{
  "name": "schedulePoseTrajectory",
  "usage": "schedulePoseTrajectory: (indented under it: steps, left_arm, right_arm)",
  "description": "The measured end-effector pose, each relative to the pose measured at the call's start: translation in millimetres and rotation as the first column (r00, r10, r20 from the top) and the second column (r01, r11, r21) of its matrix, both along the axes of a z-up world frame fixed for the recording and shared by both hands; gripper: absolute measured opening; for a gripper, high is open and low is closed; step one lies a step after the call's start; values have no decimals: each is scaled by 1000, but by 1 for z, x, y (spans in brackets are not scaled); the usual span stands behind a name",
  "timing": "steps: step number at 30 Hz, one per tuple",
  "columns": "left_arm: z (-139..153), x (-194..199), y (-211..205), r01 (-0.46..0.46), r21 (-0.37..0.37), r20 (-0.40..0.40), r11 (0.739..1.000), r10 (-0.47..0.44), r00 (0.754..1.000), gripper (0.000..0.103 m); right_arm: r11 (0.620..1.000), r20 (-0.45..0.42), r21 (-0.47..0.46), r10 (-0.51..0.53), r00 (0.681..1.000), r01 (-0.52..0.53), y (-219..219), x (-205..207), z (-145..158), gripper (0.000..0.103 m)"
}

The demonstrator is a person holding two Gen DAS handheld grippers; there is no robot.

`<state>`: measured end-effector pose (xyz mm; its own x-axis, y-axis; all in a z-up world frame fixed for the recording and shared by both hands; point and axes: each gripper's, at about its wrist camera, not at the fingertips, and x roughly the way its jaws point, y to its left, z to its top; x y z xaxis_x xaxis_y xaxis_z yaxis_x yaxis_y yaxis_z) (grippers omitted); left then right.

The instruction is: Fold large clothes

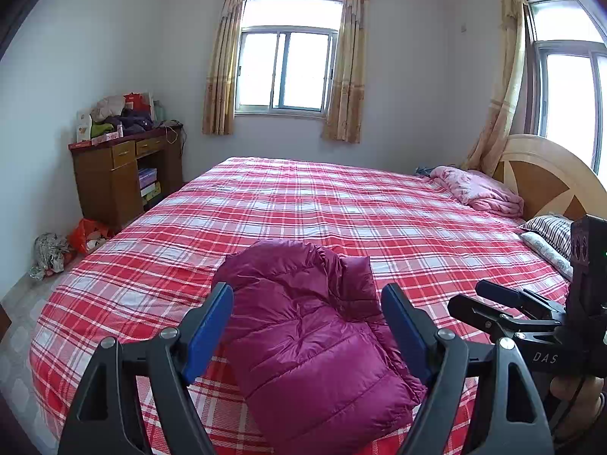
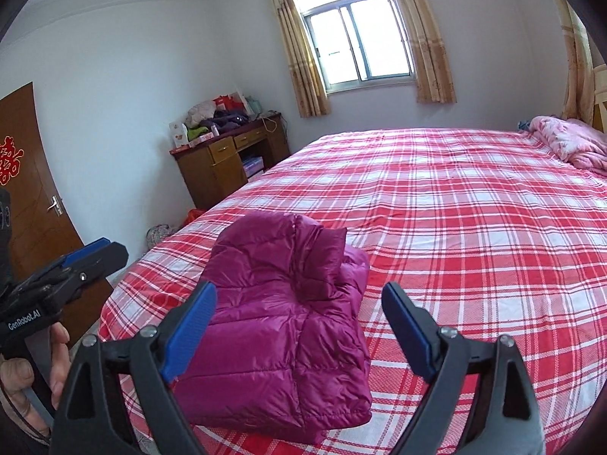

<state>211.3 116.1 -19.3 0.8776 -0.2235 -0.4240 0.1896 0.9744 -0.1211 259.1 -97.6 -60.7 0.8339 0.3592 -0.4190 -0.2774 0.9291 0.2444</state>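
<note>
The folded jacket (image 1: 315,345) lies on the bed (image 1: 341,204), near its edge. Both the left gripper (image 1: 307,326) and the right gripper (image 2: 299,326) are spread wide and hold nothing. Only the right view shows the door (image 2: 34,189); only the left shows the headboard (image 1: 550,174) and pillows (image 1: 550,235).

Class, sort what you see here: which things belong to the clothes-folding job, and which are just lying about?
Job:
magenta down jacket, folded on the plaid bed
left gripper, open
right gripper, open

Lying about:
pink quilt
striped pillow
cluttered desk
</note>
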Motion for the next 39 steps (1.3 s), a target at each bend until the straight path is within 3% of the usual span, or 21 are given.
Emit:
schedulePoseTrajectory:
  steps: [39]
  left_arm:
    - [1, -6, 5, -17, -8, 13, 1000, 17, 1000, 82]
  right_arm:
    - [1000, 20, -14, -1, 1000, 2, 3, -15, 5, 92]
